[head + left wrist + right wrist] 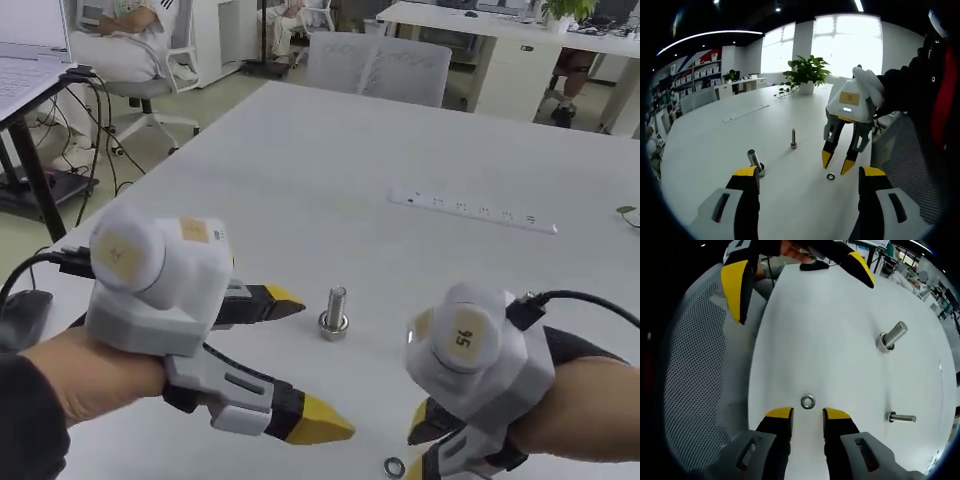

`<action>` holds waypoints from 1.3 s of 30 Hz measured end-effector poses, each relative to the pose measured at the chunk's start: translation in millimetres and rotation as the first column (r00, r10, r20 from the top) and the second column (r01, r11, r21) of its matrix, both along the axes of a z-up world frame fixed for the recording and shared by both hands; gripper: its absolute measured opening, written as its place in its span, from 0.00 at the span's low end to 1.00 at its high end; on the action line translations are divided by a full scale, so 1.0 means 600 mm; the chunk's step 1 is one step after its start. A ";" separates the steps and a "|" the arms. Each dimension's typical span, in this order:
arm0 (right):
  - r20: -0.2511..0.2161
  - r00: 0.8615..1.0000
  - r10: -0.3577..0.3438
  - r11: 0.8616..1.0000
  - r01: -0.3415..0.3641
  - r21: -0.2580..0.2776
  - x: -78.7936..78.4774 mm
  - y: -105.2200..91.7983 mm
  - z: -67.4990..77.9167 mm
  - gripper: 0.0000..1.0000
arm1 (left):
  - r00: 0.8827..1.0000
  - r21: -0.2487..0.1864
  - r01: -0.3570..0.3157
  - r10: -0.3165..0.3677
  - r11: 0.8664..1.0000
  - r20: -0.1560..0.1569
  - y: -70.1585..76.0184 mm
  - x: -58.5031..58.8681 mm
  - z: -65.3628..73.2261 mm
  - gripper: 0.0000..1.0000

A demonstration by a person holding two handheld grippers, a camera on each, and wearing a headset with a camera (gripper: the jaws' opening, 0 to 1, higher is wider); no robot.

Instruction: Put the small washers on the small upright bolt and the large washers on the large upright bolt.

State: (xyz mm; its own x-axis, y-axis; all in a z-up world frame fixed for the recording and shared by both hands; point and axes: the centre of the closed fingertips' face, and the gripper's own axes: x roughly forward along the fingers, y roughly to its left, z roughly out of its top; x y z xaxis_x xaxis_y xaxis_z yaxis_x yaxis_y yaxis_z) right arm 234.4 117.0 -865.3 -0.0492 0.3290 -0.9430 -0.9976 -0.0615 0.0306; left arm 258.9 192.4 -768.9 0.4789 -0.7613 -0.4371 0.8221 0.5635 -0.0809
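A large upright bolt (334,312) (755,161) (891,336) stands on the white table (300,170). A thin small bolt (793,138) (901,417) stands beyond it. One small washer (394,467) (831,176) (808,401) lies flat near the table's front edge. My right gripper (415,445) (836,162) (808,413) points down at it, jaws a little apart, tips just short of the washer, holding nothing. My left gripper (300,362) (809,172) hovers left of the large bolt, open wide and empty; its yellow fingertips (740,285) face the right gripper.
A white power strip (470,211) (745,113) lies across the far half of the table. A grey mesh chair (705,365) (910,170) sits at the near edge, another chair (378,68) at the far end. A potted plant (805,75) stands on the table's end.
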 end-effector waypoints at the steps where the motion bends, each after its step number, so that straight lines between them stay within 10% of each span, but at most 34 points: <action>1: -0.001 1.000 0.001 1.000 -0.001 0.000 -0.001 0.001 0.000 0.25 | 1.000 0.000 -0.001 0.001 1.000 0.002 0.000 0.000 0.001 0.81; 39: 0.061 0.996 0.069 0.998 -0.068 -0.016 -0.003 0.007 -0.018 0.15 | 1.000 -0.009 -0.022 0.022 1.000 0.020 0.001 -0.007 0.007 0.81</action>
State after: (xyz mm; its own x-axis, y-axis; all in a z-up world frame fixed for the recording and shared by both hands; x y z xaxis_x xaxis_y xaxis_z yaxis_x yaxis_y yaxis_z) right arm 232.5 121.3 -875.8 -0.0132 0.3134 -0.9495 -0.9911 -0.1296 -0.0290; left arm 254.5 192.9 -764.4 0.5040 -0.7543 -0.4208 0.8111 0.5808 -0.0698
